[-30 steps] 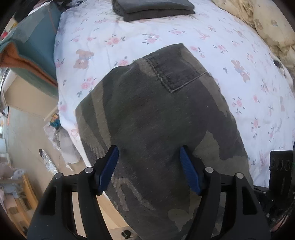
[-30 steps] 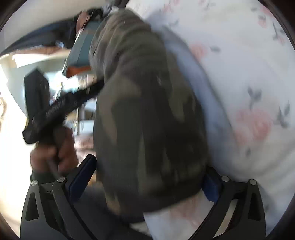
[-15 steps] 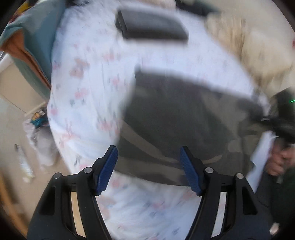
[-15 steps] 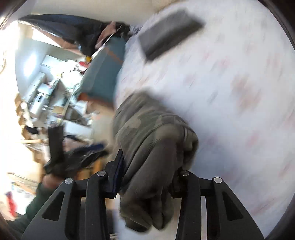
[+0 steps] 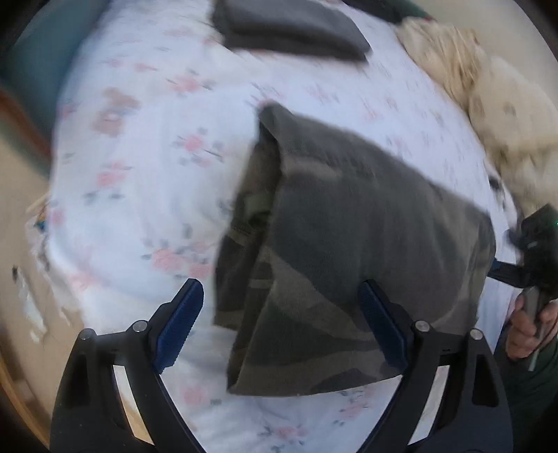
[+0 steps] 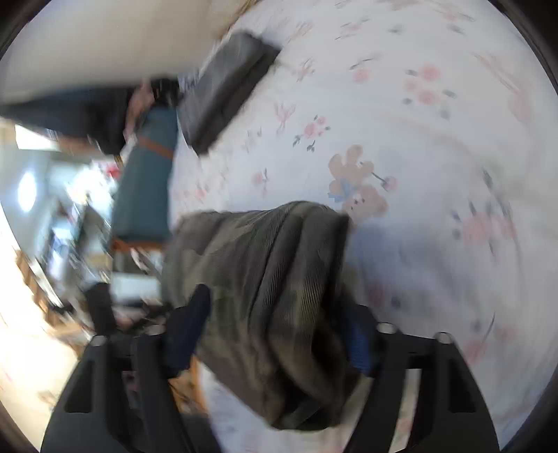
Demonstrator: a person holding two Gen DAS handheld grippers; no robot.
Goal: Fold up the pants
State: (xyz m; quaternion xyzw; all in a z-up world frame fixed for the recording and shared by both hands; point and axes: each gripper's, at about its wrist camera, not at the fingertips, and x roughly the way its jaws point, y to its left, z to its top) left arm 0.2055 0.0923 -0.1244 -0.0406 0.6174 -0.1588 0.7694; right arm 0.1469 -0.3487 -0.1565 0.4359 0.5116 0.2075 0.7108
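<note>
The camouflage pants (image 5: 348,251) lie folded over on the floral bed sheet (image 5: 139,174). My left gripper (image 5: 282,327) is open and hovers over the near part of the pants, holding nothing. My right gripper (image 6: 272,334) has its blue pads around a thick bunched fold of the pants (image 6: 272,278) and holds it just above the sheet (image 6: 418,139). The right gripper and the hand on it show at the right edge of the left wrist view (image 5: 537,271). Both views are blurred by motion.
A folded dark grey garment (image 5: 293,28) lies at the far side of the bed; it also shows in the right wrist view (image 6: 223,90). A cream blanket (image 5: 488,104) is bunched at the far right. A teal cushion (image 6: 146,181) and a cluttered floor lie beyond the bed's left edge.
My right gripper closed on the bunched pants and carried them across the bed, folding them over. My left gripper stayed open and pulled back above the pants.
</note>
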